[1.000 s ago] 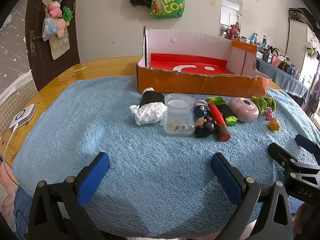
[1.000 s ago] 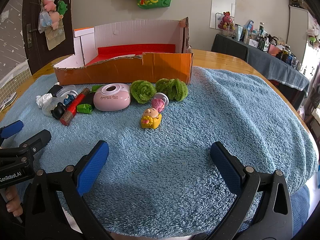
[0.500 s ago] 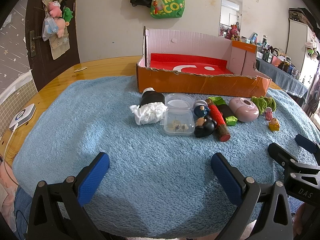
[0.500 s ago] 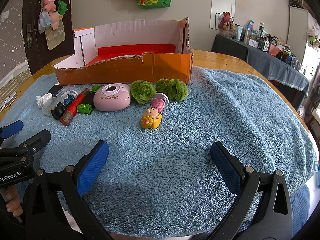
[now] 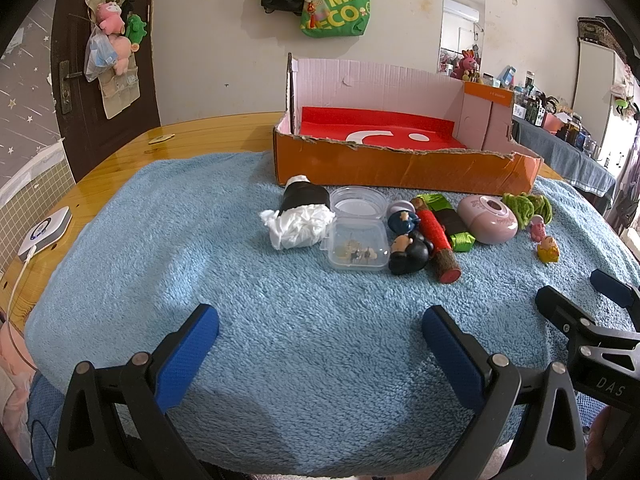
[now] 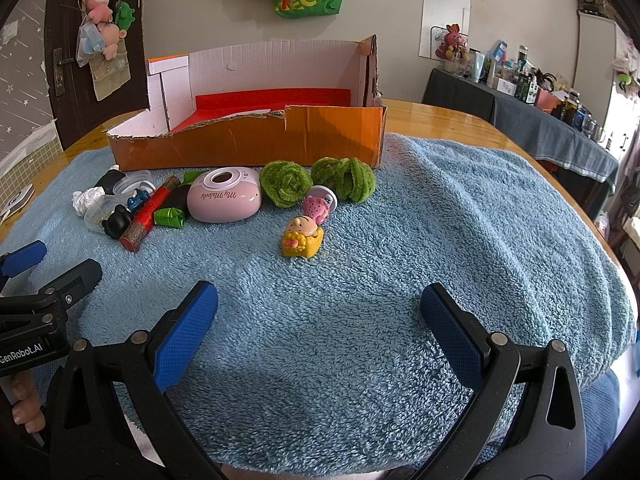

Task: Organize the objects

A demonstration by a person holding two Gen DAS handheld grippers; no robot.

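Left wrist view: left gripper (image 5: 320, 332), jaws wide apart and empty, over the blue towel (image 5: 200, 260). In front of the orange box (image 5: 404, 168) lie a clear case (image 5: 358, 249), contents too small to identify, and a black figurine (image 5: 410, 254); the right gripper (image 5: 600, 304) is cut off at the frame edge.

Right wrist view: right gripper (image 6: 318, 320), jaws likewise apart and empty. Before the box (image 6: 256, 140) lie a pink device (image 6: 224, 200), two green balls (image 6: 286, 184) and a yellow toy (image 6: 302, 236); the case is mostly hidden behind neighbouring items.
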